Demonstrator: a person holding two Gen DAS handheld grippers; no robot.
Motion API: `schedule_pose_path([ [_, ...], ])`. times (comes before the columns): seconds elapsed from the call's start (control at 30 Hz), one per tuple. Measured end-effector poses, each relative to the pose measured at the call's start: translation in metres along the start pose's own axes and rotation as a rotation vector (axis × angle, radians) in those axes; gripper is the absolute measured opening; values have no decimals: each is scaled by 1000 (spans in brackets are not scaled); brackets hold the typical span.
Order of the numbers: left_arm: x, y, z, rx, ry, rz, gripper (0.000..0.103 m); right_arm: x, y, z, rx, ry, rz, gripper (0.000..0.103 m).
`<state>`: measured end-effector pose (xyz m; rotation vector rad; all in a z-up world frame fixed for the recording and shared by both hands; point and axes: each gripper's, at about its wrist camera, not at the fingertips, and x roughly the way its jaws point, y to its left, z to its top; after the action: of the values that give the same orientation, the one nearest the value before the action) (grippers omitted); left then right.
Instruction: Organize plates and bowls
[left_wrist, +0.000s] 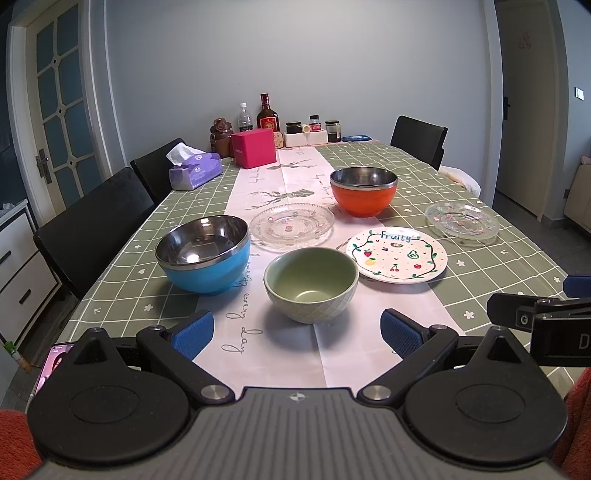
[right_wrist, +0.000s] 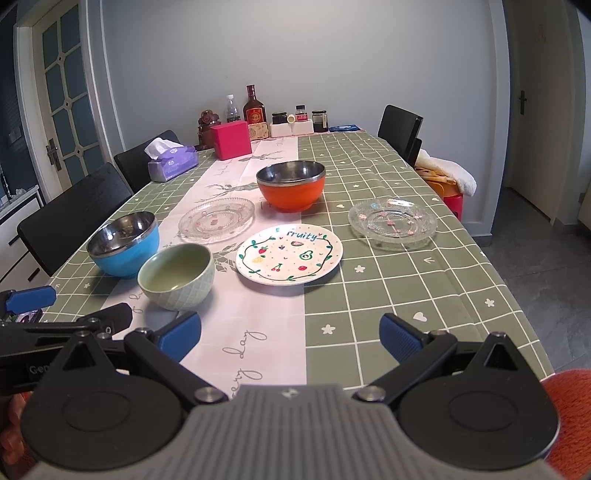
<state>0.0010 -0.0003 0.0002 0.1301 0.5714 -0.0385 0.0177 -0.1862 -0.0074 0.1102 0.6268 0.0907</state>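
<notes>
So we had both claws hanging wide and empty over the near edge of the bench (left_wrist: 480, 206), left claw (left_wrist: 297, 332) squared up on the green bowl (left_wrist: 311, 284), right claw (right_wrist: 290, 334) nearer the Fruity plate (right_wrist: 289, 254). Nothing was stacked: the blue bowl (left_wrist: 203, 254) and orange bowl (left_wrist: 364, 192) sat apart, steel-lined and slick-looking, and the two glass plates (left_wrist: 291, 224) (right_wrist: 393, 221), ridged and shallow, lay well apart. We figured the matte, quilted ceramic bowl grips easiest.

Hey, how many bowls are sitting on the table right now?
3. A blue steel-lined bowl at the near left, a pale green ceramic bowl nearest on the white runner, and an orange steel-lined bowl farther back. None looks hidden.
</notes>
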Motion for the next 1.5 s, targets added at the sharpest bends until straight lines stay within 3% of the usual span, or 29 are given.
schedule_pose_path([
  [1.5, -1, 2, 3, -13, -4, -7, 103, 2, 2, 1, 0, 8, 6, 101],
])
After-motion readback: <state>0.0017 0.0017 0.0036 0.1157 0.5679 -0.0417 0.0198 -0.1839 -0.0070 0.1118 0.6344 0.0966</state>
